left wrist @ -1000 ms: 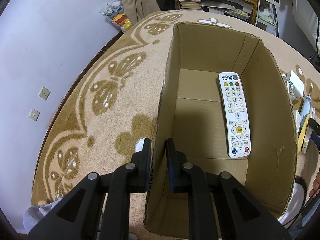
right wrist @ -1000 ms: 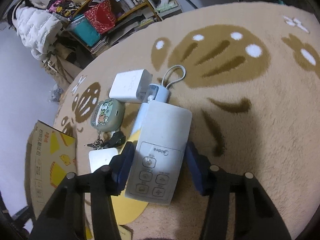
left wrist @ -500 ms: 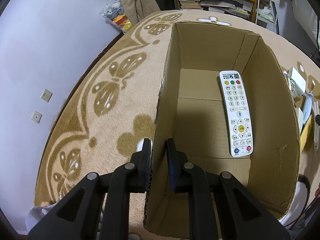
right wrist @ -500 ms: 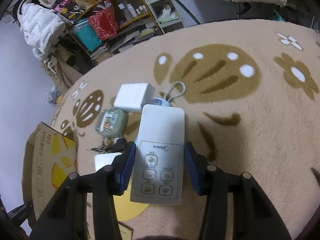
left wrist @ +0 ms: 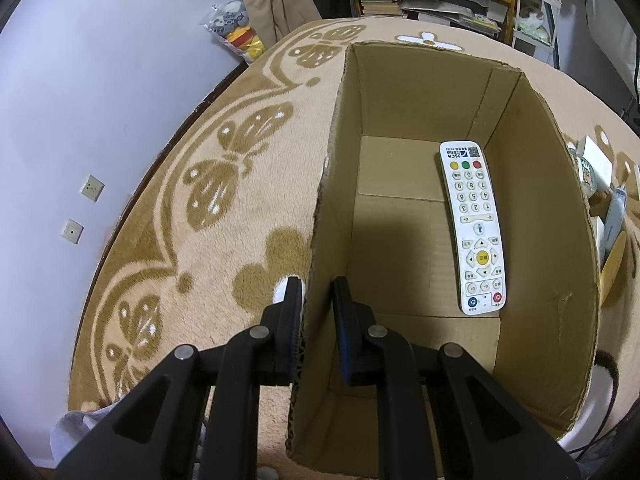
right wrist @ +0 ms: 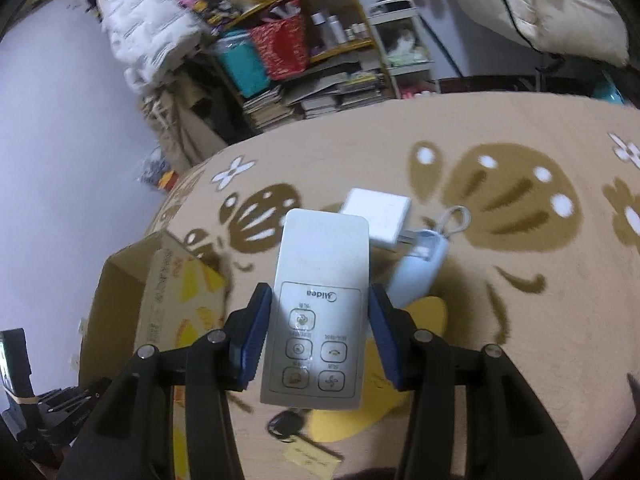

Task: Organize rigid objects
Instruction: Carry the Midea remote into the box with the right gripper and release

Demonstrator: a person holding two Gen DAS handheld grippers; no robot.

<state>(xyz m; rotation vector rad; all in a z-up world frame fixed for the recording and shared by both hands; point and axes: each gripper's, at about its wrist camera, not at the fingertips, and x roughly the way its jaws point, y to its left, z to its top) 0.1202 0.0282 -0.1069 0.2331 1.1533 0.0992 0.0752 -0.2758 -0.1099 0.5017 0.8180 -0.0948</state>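
Observation:
An open cardboard box [left wrist: 532, 200] stands on the carpet, and a white remote with coloured buttons [left wrist: 474, 224] lies on its floor. My left gripper [left wrist: 316, 300] is shut on the box's left wall near the front corner. My right gripper [right wrist: 318, 320] is shut on a white Midea remote [right wrist: 320, 280] and holds it above the carpet. The box also shows in the right wrist view [right wrist: 132, 312], to the left of the held remote.
On the carpet below the right gripper lie a white square box [right wrist: 380, 212], a pale blue case with a loop cord [right wrist: 416, 268], a yellow flat piece [right wrist: 360, 412] and keys with a tag [right wrist: 288, 428]. Cluttered shelves [right wrist: 300, 52] stand beyond the carpet.
My right gripper has lifted the Midea remote off the carpet and swung toward the box. The left gripper has kept its hold on the box wall.

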